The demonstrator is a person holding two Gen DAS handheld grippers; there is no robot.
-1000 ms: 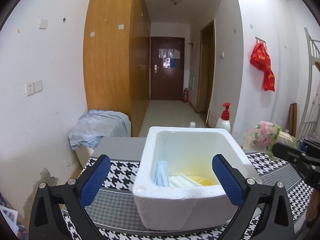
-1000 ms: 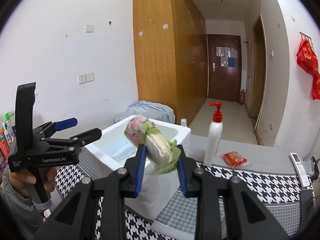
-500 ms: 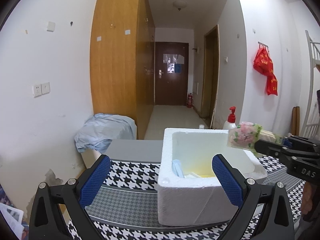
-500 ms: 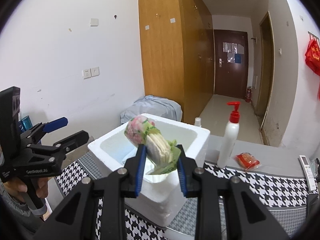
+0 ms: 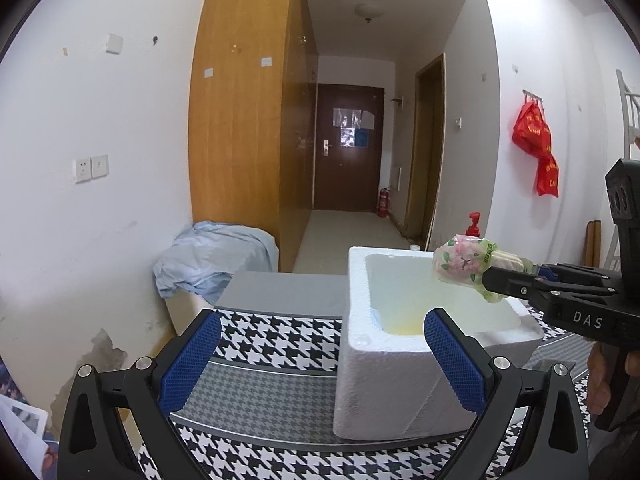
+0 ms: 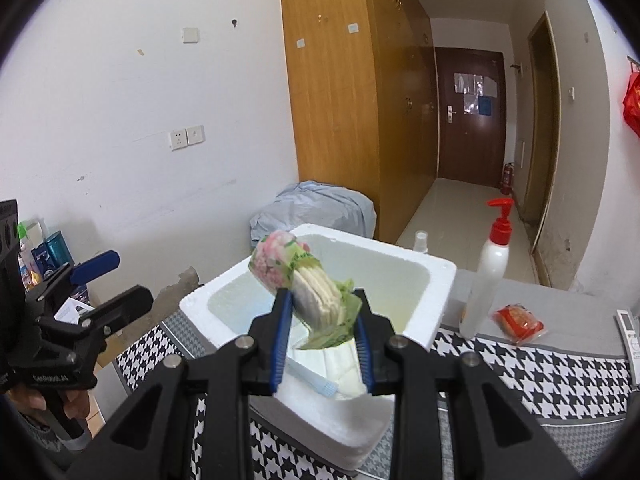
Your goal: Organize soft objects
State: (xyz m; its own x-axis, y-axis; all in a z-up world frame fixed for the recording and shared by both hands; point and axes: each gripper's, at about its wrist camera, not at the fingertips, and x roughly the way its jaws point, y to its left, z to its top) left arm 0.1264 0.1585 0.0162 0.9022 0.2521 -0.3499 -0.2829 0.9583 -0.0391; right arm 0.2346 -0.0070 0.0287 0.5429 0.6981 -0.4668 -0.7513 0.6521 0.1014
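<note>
A white foam box (image 6: 436, 280) stands on the houndstooth table cover (image 6: 560, 376). My right gripper (image 6: 322, 295) is shut on a flowery green-edged pack of soft white pads (image 6: 304, 276) and holds it above the box's opening. A blue face mask (image 6: 320, 386) and other pale items lie inside the box. From the left wrist, the pack (image 5: 464, 260) hangs over the right rim of the box (image 5: 384, 380), with the right gripper (image 5: 494, 282) behind it. My left gripper (image 5: 322, 320) is open and holds nothing, left of the box's near corner.
A white pump bottle with a red top (image 6: 488, 280), a red snack packet (image 6: 520, 322) and a remote (image 6: 630, 332) lie to the right of the box. A pale blue cloth heap (image 5: 212, 256) sits beyond the table's far left edge.
The right gripper has carried the pack leftward until it hangs over the box. The left gripper has drifted left, so the box now sits further right in its view.
</note>
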